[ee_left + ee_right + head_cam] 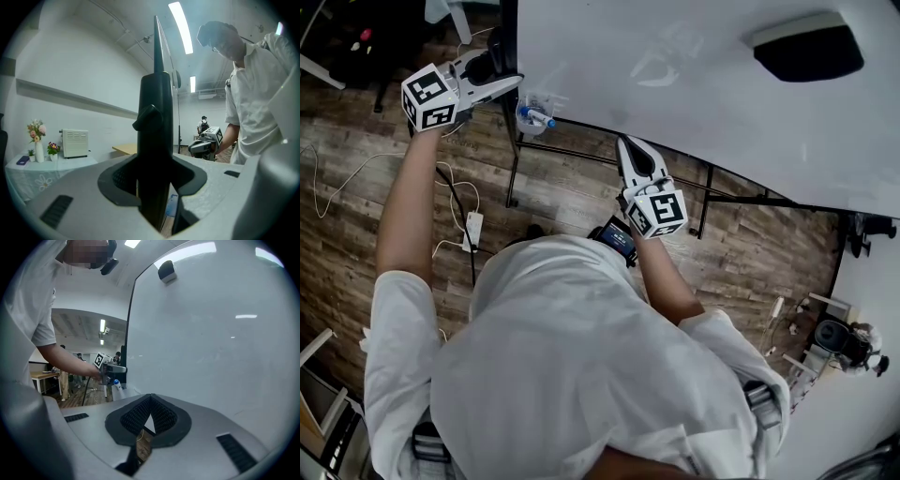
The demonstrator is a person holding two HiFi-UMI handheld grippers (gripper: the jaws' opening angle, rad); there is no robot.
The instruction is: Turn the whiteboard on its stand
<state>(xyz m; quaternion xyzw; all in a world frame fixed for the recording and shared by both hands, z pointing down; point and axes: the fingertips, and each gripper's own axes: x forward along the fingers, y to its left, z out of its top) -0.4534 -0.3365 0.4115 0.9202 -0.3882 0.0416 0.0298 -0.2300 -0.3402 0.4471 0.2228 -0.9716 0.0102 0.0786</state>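
The whiteboard (694, 84) fills the upper right of the head view, white with a black frame. My left gripper (502, 82) is shut on the board's left frame edge (157, 140), which stands upright between the jaws (154, 187). My right gripper (630, 150) is shut with nothing in it, its tips close to the board's lower edge. In the right gripper view the white face (211, 333) rises just beyond the closed fingertips (150, 399). Whether they touch it I cannot tell.
A black eraser (811, 47) sticks to the board's face. A clear holder with a blue marker (534, 117) hangs near the left edge. Black stand legs (514, 159) and a crossbar run below. Cables and a power strip (473, 230) lie on the wood floor at left.
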